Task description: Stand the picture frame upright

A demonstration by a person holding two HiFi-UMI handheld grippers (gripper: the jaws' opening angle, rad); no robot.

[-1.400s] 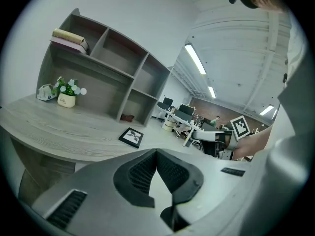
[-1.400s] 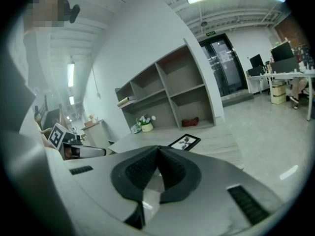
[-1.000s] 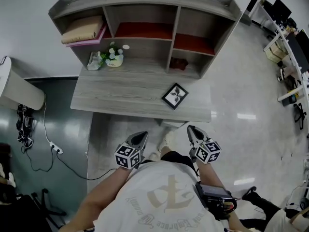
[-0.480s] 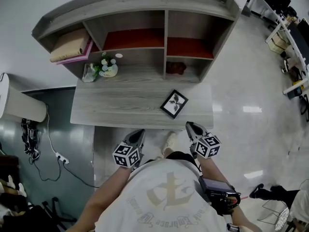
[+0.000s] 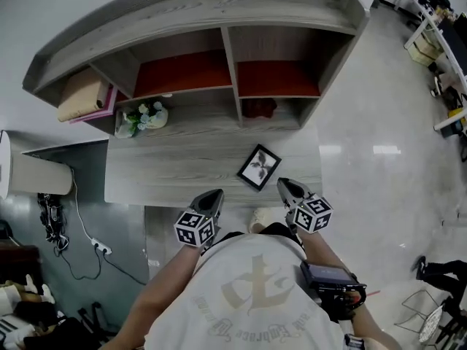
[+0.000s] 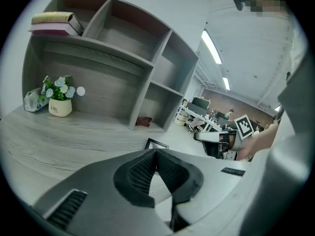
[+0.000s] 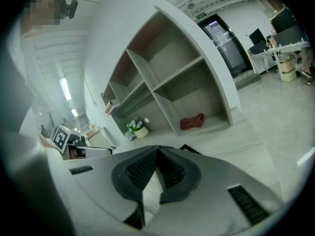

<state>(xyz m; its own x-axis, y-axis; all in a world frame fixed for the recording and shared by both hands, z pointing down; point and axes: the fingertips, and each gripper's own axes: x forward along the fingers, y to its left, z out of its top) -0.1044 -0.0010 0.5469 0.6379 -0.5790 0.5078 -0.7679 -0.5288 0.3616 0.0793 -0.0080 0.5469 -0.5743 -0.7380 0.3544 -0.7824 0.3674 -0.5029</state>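
A black picture frame [image 5: 257,168] with a white leaf print lies flat on the grey wooden desk [image 5: 168,170], near its front right part. Its corner peeks over the jaws in the left gripper view [image 6: 156,143] and in the right gripper view [image 7: 189,148]. My left gripper [image 5: 214,197] hovers at the desk's front edge, left of the frame, shut and empty. My right gripper [image 5: 284,186] is just right of the frame's near corner, also shut with nothing held.
A shelf unit [image 5: 219,57] stands at the desk's back. It holds a small flower pot [image 5: 149,115], folded fabric on a pink book [image 5: 84,97] and a dark red object [image 5: 258,108]. Office desks [image 5: 438,42] stand at far right. Cables [image 5: 73,232] lie on the floor at left.
The person has stepped closer to the desk. Both grippers now reach the desk's front edge, either side of the frame's near corner. Both stay shut.
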